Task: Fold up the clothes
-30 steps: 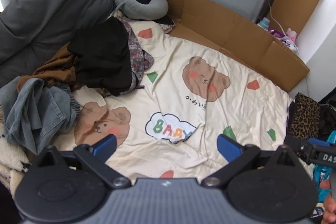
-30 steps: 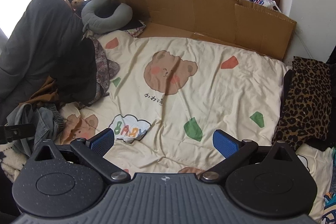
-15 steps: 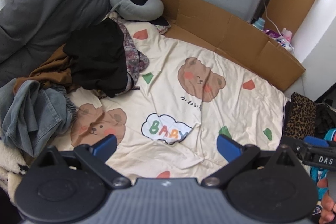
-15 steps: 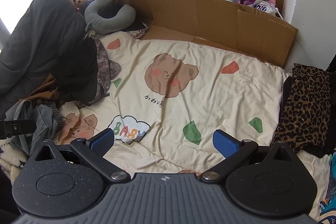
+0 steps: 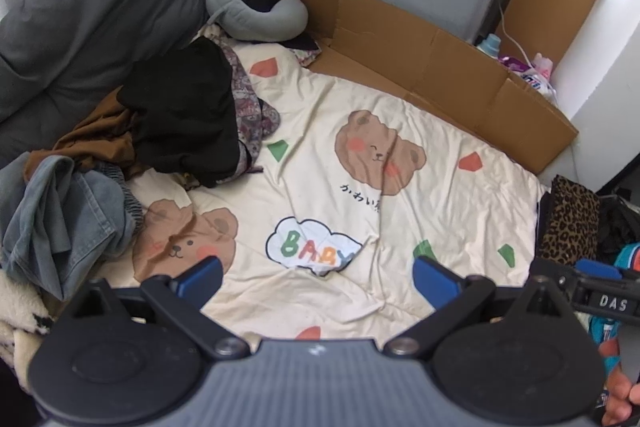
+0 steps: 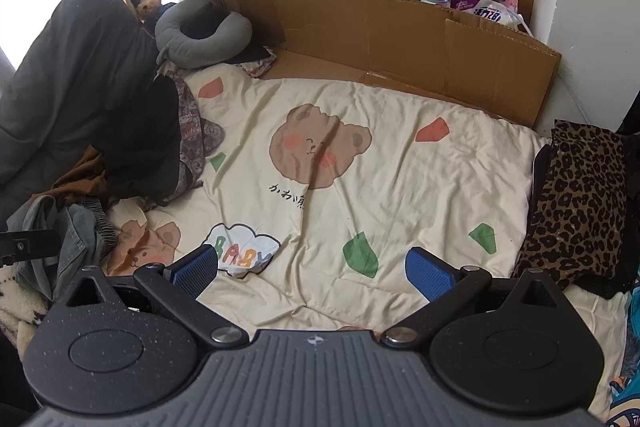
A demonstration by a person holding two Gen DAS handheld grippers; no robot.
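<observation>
Jaws of left gripper (image 5: 316,277) spread wide, nothing between the blue pads, hovering above cream bear-print blanket (image 5: 400,211) without touching it. Right gripper (image 6: 312,267) likewise wide and empty over the same blanket (image 6: 400,187). Unfolded clothes heaped at blanket's left edge: black garment (image 5: 184,119) on top, brown garment (image 5: 96,139) beneath, denim jeans (image 5: 60,219) nearest; leopard-print cloth (image 6: 580,203) lay at the right edge.

L gripper (image 5: 316,277) | blk arms, blue pads (ribbed), silver screws, grey body

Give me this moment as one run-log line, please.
left gripper: open, empty | right gripper: open, empty | clothes pile: unfolded, left of bear-print blanket
</observation>
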